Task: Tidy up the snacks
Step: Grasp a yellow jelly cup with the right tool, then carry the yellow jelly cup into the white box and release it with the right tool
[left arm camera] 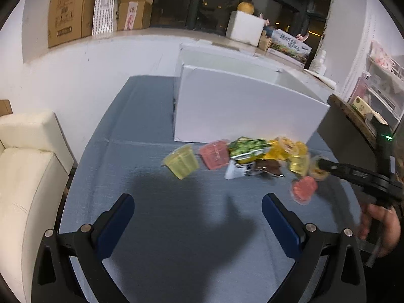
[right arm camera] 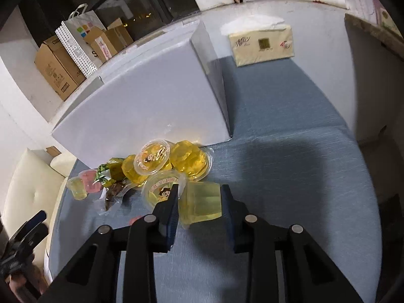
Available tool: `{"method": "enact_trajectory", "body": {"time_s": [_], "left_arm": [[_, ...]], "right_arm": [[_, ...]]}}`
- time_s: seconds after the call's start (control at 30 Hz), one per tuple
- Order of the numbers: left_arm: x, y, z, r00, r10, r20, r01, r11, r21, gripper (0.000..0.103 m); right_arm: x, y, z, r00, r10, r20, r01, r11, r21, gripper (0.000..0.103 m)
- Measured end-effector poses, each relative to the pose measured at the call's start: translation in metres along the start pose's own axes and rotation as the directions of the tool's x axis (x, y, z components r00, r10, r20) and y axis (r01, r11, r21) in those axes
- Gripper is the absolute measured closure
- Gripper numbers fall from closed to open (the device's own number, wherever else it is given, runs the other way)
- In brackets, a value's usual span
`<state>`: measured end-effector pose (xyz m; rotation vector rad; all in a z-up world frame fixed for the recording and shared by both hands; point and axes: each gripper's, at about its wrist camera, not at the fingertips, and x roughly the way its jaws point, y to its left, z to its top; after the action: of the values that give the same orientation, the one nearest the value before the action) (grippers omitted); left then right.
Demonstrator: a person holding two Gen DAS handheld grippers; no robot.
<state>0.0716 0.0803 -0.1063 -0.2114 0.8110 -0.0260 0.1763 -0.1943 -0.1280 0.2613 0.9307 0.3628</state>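
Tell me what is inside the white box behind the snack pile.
The white box stands open-topped; the left wrist view shows only bare white inner walls near its rim. Its front wall hides the bottom, so any contents cannot be seen. The right wrist view shows just its outside.

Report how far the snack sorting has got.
Done: nothing visible yet; the part of the white box interior that shows looks empty. In hand: the right gripper is shut on a yellow jelly cup at the table. Left: the snack pile of jelly cups and packets lies on the blue table; the left gripper hangs open, empty.
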Motion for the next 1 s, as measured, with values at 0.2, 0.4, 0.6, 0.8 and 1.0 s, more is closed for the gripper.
{"method": "enact_trajectory", "body": {"time_s": [0.2, 0.4, 0.6, 0.8, 1.0], "left_arm": [[0.040, 0.011, 0.026, 0.996, 0.086, -0.034, -0.080, 0.988, 0.132, 0.000], [0.073, 0.012, 0.037, 0.986, 0.126, -0.108, -0.095, 0.961, 0.259, 0.006], [0.087, 0.017, 0.036, 0.987, 0.050, -0.150, -0.011, 0.968, 0.251, 0.051], [0.076, 0.015, 0.033, 0.991, 0.024, -0.129, 0.004, 0.977, 0.215, 0.068], [0.031, 0.011, 0.021, 0.998, -0.063, -0.014, 0.064, 0.990, 0.128, 0.069]], "right_arm": [[-0.024, 0.007, -0.006, 0.999, 0.008, 0.043, -0.007, 0.999, -0.041, 0.070], [-0.042, 0.015, -0.010, 0.997, 0.009, 0.072, -0.005, 0.998, -0.060, 0.070], [-0.044, 0.016, -0.011, 0.997, 0.022, 0.075, -0.018, 0.998, -0.064, 0.070], [-0.043, 0.017, -0.012, 0.997, 0.032, 0.072, -0.027, 0.997, -0.072, 0.070], [-0.048, 0.024, -0.013, 0.995, 0.050, 0.083, -0.042, 0.994, -0.102, 0.070]]}}
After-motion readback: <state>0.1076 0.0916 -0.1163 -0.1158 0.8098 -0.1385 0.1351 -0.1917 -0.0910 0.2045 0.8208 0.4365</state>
